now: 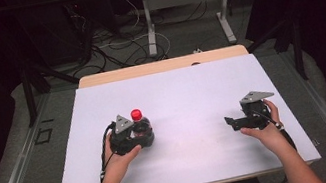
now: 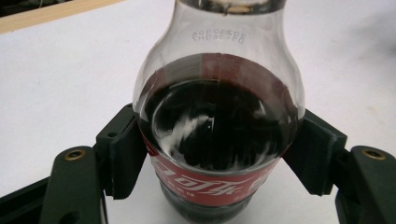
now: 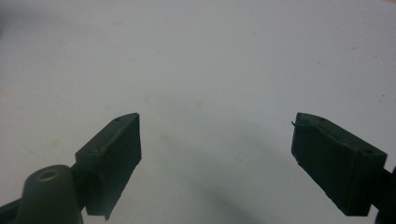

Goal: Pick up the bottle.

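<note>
My left gripper [image 2: 219,154] is clenched on the cola bottle [image 2: 218,126], one ribbed pad pressed to each side of the body at the red label, which I judge the firmest place to take it: the shoulder above curves away and would let the pads slide. The bottle stands upright on the white table [image 1: 181,93], red cap [image 1: 136,113] up, so the dark drink sits level inside. In the high view it is at about eight o'clock from the table's middle, close to my edge. My left hand [image 1: 123,160] wraps the gripper's body from behind to keep it steady. My right gripper [image 3: 217,158] is released, jaws wide with only bare table between them; it rests at about four o'clock, well apart from the bottle, probably waiting to take the cap.
</note>
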Motion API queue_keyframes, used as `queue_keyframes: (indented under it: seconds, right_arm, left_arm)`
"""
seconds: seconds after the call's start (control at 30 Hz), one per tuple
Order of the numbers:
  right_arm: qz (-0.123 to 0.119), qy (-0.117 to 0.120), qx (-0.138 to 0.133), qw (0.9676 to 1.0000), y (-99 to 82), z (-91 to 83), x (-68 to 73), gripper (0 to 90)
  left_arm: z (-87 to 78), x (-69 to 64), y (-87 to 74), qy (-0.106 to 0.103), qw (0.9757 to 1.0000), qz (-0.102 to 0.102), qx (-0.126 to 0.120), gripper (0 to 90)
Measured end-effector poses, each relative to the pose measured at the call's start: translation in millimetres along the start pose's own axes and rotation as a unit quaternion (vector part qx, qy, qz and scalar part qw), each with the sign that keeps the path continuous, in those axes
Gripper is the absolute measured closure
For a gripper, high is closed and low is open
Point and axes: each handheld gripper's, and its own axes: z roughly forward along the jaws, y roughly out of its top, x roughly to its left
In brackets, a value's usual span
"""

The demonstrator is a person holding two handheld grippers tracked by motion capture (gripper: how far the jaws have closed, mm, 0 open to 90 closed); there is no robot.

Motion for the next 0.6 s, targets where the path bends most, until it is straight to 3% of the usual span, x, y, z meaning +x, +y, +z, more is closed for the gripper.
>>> queue_keyframes:
  seconds: [0.2, 0.5, 0.6]
  right_arm:
    - [-0.003, 0.006, -0.015, 0.9999, 8.2, -7.9, 1.4, 15.6]
    - [0.001, 0.031, -0.038, 0.9988, 21.0, -18.8, 10.9, 15.8]
    - [-0.011, 0.037, -0.041, 0.9984, 26.8, -20.4, 16.9, 15.8]
  left_arm:
    - [-1.6, -13.5, 20.3, -0.023, 0.9996, 0.014, -0.011, 29.8]
    - [5.4, -31.3, 47.2, -0.06, 0.9976, 0.036, 0.002, 29.8]
    - [7.9, -36.7, 52.9, -0.07, 0.9966, 0.044, 0.001, 29.8]
